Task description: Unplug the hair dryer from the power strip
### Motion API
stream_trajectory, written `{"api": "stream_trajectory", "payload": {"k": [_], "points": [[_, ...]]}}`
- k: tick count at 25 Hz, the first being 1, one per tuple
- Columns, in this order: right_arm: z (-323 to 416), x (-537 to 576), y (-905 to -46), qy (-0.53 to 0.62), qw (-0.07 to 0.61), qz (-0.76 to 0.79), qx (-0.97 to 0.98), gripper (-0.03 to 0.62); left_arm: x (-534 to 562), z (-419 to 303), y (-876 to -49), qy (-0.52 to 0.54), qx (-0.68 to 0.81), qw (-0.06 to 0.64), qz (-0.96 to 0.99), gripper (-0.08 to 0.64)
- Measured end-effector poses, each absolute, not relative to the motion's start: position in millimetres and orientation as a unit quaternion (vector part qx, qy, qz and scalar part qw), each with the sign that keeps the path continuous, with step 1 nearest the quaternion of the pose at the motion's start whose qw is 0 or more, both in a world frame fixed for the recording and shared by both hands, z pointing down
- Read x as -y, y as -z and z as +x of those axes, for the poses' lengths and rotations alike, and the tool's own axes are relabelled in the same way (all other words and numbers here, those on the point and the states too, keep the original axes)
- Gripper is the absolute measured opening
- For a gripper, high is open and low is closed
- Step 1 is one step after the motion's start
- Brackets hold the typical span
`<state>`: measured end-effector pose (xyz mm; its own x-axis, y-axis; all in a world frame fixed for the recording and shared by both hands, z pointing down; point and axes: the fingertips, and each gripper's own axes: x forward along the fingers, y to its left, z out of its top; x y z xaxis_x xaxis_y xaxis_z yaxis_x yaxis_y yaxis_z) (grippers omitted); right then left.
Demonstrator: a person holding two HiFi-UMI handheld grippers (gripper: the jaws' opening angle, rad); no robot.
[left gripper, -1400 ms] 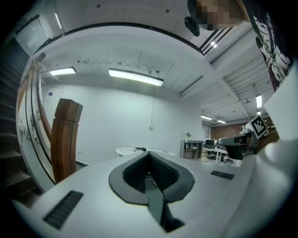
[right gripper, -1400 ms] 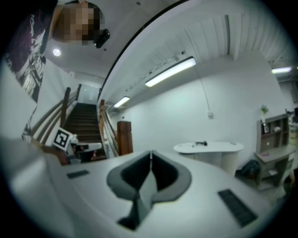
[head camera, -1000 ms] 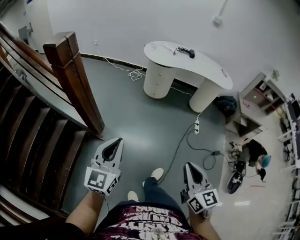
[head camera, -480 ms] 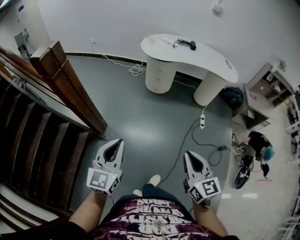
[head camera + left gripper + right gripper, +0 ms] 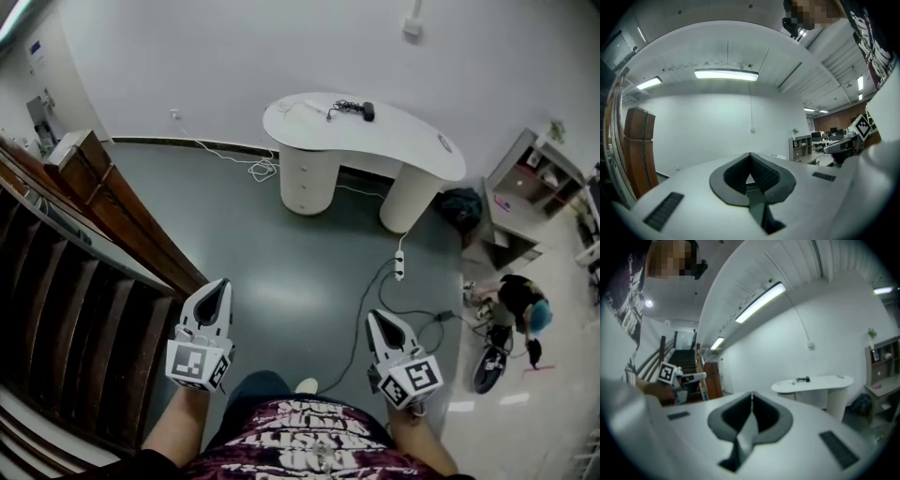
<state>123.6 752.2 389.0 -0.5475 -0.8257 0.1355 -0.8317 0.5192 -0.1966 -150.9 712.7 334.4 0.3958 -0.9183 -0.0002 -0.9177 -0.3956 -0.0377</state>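
Grippers — your left gripper [image 5: 217, 286] and right gripper [image 5: 377, 319] — sit clenched, empty, at lower frame; power strip [image 5: 398, 266] lies on the floor [image 5: 281, 239] right of centre, well apart from them.

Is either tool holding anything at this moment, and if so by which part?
Nothing is held: the left tool and right tool both have jaws together, empty, far from the power strip.

A curved white desk [image 5: 394, 136] stands by the white wall [image 5: 234, 56] on grey floor [image 5: 281, 253], wooden stairs [image 5: 75, 300] left.
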Motion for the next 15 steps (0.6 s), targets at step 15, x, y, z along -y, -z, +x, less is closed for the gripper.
{"api": "stream_trajectory", "payload": {"k": [15], "points": [[148.7, -697.9, -403.1, -0.145, -0.007, 0.49, 0.86, 0.035, -668.7, -113.6, -352.3, 0.035, -0.524, -0.013, -0.851, 0.017]]}}
